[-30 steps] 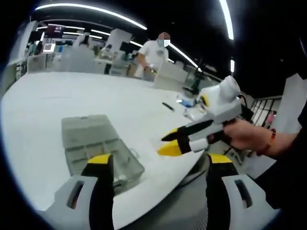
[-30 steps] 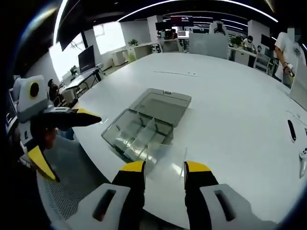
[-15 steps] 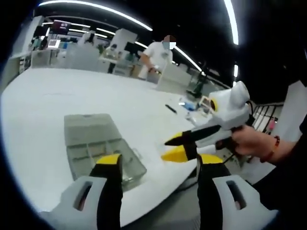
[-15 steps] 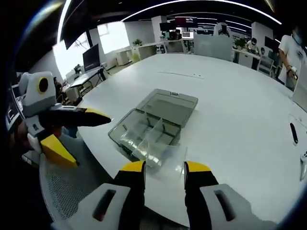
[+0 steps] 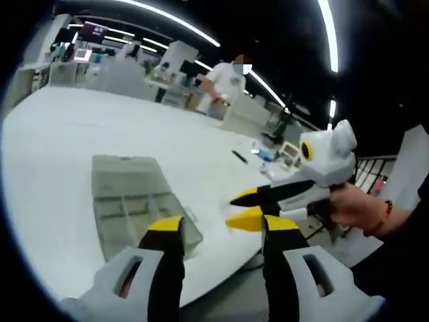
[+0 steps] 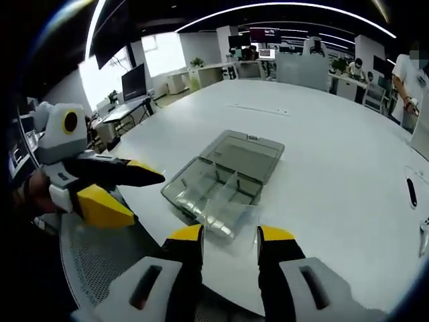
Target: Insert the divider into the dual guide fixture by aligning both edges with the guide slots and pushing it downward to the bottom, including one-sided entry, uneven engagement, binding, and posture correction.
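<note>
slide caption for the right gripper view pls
Right gripper holds a clear divider near the open compartment box; left gripper open alongside.

Light source: ceiling strips [image 5: 330, 30], arcing across upper frame in both views; window [image 6: 163, 54] glowing at upper left of right gripper view.
Brightness: table [image 6: 335, 141] bright, near washed out; ceiling dark.
Glare: window blown white; pale sheen on clear box [image 6: 221, 176].
Shadows: faint, soft under box.
Blur: left gripper view soft overall; background hazy.
Distortion: strong fisheye, straight lines bent toward edges.
</note>
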### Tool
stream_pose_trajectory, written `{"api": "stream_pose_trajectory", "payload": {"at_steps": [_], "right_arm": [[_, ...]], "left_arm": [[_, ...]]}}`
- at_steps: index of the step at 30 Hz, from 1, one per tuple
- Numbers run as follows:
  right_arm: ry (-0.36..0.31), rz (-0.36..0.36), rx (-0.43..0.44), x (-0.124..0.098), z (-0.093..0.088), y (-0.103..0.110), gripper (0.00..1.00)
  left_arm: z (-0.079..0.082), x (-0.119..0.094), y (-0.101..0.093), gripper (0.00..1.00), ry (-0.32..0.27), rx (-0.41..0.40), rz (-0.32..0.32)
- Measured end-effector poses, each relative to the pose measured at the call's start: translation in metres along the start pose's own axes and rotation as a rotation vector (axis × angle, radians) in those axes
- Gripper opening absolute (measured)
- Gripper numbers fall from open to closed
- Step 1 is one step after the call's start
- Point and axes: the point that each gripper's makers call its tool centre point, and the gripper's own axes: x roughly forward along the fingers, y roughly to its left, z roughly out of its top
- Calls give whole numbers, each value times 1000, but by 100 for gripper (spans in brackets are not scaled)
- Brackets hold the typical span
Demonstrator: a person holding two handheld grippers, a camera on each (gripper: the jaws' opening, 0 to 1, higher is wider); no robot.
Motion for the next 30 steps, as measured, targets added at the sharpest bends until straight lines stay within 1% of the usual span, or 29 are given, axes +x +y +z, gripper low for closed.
{"api": "stream_pose_trajectory", "payload": {"at_steps": [5, 12, 18, 22, 27, 30], "right_arm": [[-1, 8, -11, -1, 1, 6, 28], [-10, 23, -20, -6, 5, 13, 28], [-15, 34, -27, -8, 5, 21, 28], [-20, 42, -29, -9, 4, 28, 28], [-24, 51, -26, -9, 5, 34, 28], [-26, 55, -27, -10, 5, 37, 28]], "left_arm": [[2, -1, 0, 39, -21, -35, -5], [-5, -3, 1, 34, -22, -62, 5], [-6, -5, 1, 30, -33, -98, 5], [-7, -4, -1, 23, -37, -120, -10], [-9, -4, -1, 21, -40, -149, -17], [-10, -4, 1, 17, -39, -157, -14]]}}
